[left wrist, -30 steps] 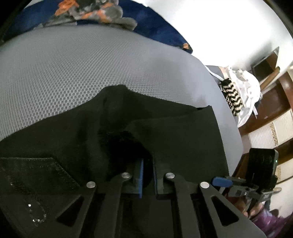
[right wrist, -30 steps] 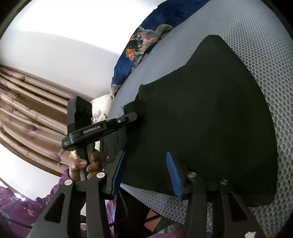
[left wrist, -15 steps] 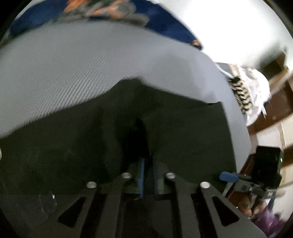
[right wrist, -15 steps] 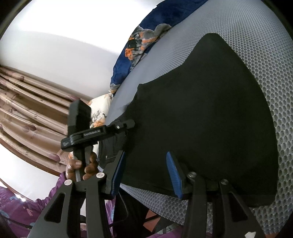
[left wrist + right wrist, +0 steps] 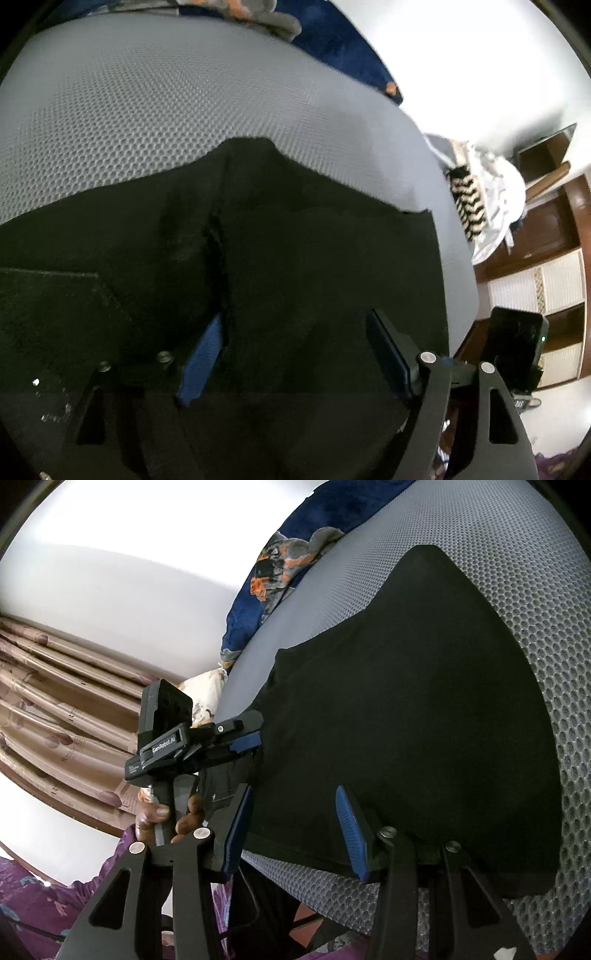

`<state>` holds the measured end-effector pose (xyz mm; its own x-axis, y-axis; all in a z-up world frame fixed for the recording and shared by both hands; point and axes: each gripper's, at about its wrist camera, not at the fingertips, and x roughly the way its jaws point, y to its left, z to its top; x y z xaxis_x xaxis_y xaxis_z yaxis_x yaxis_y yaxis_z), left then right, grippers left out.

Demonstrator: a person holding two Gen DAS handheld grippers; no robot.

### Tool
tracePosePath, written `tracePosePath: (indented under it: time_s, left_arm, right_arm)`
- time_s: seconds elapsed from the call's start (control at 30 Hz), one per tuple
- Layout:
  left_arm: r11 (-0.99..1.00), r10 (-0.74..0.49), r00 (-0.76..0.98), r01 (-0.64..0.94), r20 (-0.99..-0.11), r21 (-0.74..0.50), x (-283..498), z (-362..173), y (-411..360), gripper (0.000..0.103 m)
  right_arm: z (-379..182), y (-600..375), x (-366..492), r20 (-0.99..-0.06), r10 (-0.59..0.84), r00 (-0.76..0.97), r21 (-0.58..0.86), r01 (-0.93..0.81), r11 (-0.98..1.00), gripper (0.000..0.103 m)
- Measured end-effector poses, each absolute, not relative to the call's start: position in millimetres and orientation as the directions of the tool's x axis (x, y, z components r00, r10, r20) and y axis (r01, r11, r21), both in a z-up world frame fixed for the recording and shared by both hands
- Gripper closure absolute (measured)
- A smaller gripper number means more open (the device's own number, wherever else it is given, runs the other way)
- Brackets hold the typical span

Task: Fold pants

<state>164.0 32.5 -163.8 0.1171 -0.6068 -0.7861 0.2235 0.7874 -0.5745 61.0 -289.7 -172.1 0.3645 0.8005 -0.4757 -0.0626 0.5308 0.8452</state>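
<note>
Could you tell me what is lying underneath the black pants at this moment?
The black pants lie on a grey honeycomb-mesh pad, which shows around their edges in both views. Whatever sits directly beneath the cloth, or between its folded layers, is covered.

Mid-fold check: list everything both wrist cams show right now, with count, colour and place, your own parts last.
pants: 1, black, flat on the mat, partly folded
mat: 1, grey honeycomb mesh, under the pants
blanket: 1, blue with orange and grey print, at the mat's far edge
curtain: 1, beige, left of the right wrist view
clothes pile: 1, white with a black-and-cream striped piece, off the mat's right end
left gripper: 1, black with blue pads, open over the pants
right gripper: 1, black with blue pads, open at the pants' near edge
hand: 1, on the left gripper's handle
</note>
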Motion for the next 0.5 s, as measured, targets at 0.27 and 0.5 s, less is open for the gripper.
tracePosePath:
  time_s: [0.27, 0.5]
  left_arm:
    - [0.778, -0.623, 0.139, 0.214, -0.77, -0.591, 159, -168, 44, 0.099]
    - [0.788, -0.604, 0.195, 0.291, -0.773, -0.542, 153, -151, 31, 0.099]
  right_arm:
    - [-172, -289, 59, -0.475, 0.798, 0.37, 0.845, -0.061, 0.531, 0.059]
    - [-172, -289, 60, -0.473, 0.799, 0.371, 0.847, -0.059, 0.529, 0.059]
